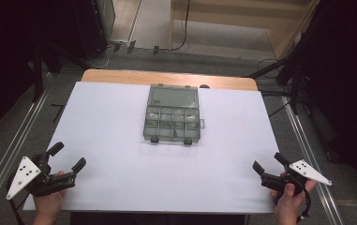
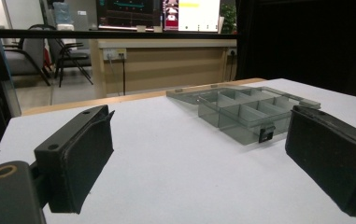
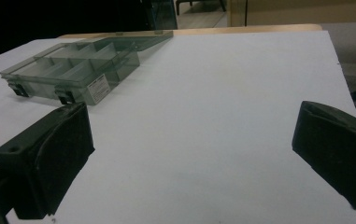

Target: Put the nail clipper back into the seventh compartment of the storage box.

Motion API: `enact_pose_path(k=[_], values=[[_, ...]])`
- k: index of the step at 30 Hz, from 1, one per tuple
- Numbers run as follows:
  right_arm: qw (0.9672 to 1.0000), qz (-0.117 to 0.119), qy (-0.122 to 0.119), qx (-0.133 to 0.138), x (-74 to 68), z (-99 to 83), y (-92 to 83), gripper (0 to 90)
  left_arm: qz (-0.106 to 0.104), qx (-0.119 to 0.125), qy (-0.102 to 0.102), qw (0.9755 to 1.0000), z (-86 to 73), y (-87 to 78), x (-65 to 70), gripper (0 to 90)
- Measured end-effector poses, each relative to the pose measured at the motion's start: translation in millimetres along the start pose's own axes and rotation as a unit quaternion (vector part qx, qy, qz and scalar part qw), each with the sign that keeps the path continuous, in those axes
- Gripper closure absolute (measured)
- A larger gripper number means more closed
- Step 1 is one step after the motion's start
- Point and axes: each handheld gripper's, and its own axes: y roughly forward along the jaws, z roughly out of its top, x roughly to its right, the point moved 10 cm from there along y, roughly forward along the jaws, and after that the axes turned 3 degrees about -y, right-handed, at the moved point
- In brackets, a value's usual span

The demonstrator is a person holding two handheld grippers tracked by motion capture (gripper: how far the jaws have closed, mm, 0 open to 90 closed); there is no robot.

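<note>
A clear grey compartment box (image 1: 172,115) lies open at the middle rear of the white table (image 1: 120,140), its lid folded back flat behind it. Its compartments look empty. My left gripper (image 1: 67,156) rests at the front left corner, jaws wide apart and holding nothing. In the left gripper view the box (image 2: 245,108) lies ahead to the right, between the black pads (image 2: 80,161). My right gripper (image 1: 269,161) sits at the front right, open and holding nothing. The right gripper view has the box (image 3: 73,72) ahead at the upper left.
The white sheet covers a wooden tabletop whose far edge (image 1: 167,77) shows behind the box. Metal rails (image 1: 14,145) run along both sides of the table. Cables and stands (image 1: 288,70) lie on the floor beyond. A chair (image 2: 26,56) stands in the room behind.
</note>
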Motion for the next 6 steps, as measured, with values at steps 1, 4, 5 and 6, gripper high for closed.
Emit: enact_pose_path(k=[1,4,5,6], values=[[1.0000,0.000,0.000,0.000,0.0,0.0,0.0,0.0,0.000,0.000,0.000,1.0000,0.0,0.0,0.0,7.2],[1.0000,-0.001,0.000,0.001,-0.5,0.8,-0.5,0.0,0.001,0.000,0.001,1.0000,0.0,0.4,0.2,7.3],[1.0000,-0.003,0.000,0.000,-0.3,1.0,-0.1,0.0,0.001,0.000,0.002,1.0000,-0.1,0.4,0.2,7.3],[1.0000,-0.003,0.000,0.000,-0.3,1.0,-0.1,0.0,0.001,0.000,0.002,1.0000,-0.1,0.4,0.2,7.3]])
